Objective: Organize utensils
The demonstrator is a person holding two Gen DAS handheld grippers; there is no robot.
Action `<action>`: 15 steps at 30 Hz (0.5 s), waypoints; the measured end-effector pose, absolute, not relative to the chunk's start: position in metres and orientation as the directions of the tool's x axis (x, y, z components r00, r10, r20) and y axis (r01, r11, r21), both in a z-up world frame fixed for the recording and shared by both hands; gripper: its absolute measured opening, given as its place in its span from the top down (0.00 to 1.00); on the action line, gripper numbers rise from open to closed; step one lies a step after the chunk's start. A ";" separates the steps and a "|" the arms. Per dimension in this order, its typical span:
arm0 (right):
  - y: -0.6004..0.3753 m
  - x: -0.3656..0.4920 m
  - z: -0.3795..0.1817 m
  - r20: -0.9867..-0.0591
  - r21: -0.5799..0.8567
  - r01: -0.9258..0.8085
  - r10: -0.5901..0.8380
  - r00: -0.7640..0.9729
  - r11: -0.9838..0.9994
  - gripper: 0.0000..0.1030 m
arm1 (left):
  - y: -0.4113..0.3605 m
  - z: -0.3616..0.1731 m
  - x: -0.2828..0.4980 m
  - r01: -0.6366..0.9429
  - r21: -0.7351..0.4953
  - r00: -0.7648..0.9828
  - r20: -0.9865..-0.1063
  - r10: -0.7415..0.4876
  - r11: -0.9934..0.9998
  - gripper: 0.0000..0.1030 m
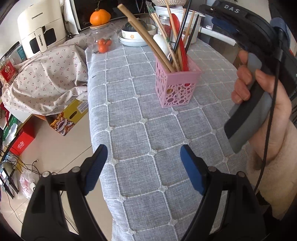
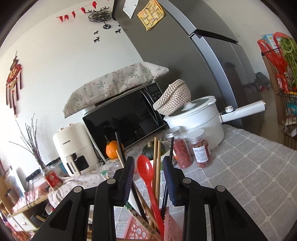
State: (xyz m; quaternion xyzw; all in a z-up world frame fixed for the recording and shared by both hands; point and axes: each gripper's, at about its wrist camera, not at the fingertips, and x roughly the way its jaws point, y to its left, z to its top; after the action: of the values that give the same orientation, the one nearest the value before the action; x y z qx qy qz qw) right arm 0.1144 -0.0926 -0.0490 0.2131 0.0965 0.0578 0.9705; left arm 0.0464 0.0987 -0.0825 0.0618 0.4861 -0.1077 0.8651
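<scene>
Taking the pink utensil holder (image 1: 177,84) as the landmark, far to its left a cream air fryer (image 1: 38,35) carries the word CHANGHONG twice, once on its top and once on its handle, and the same name shows on it in the right wrist view. Below the fryer lies a cherry-print cloth (image 1: 47,79), with a yellow printed carton (image 1: 68,116) and a red box (image 1: 23,141) on the pale tiled floor. The holder stands upright on the bench (image 1: 148,129), which is covered in a grey quilted cloth with white stitched squares; in it lean wooden chopsticks (image 1: 146,37), black chopsticks, a white utensil and a red spoon (image 2: 148,178). Behind the holder sit an orange (image 1: 99,16), a black microwave (image 2: 124,118) topped with a floral cloth, two jars with illegible labels, and a white pot (image 2: 196,120) carrying a woven basket. In front of the holder, the left hand-held gripper (image 1: 143,167) hovers released and empty above the bench. To the holder's right, the right hand-held gripper (image 2: 148,178) bears the letters DAS on its black body; its blue pads stand apart on either side of the red spoon and chopsticks, touching neither. Behind it rises a grey refrigerator (image 2: 185,46).
</scene>
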 end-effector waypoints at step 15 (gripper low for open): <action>-0.130 0.053 -0.001 -0.553 0.226 -0.019 0.145 0.820 0.974 0.26 | 0.088 -0.034 0.024 -0.026 -0.103 0.607 -0.792 -0.066 0.994 0.10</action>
State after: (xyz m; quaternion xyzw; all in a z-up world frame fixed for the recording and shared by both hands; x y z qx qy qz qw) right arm 0.0529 -0.1295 -0.0010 0.1059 0.2965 0.0433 0.9482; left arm 0.0235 0.0876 -0.0339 -0.0521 0.4429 -0.0114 0.8950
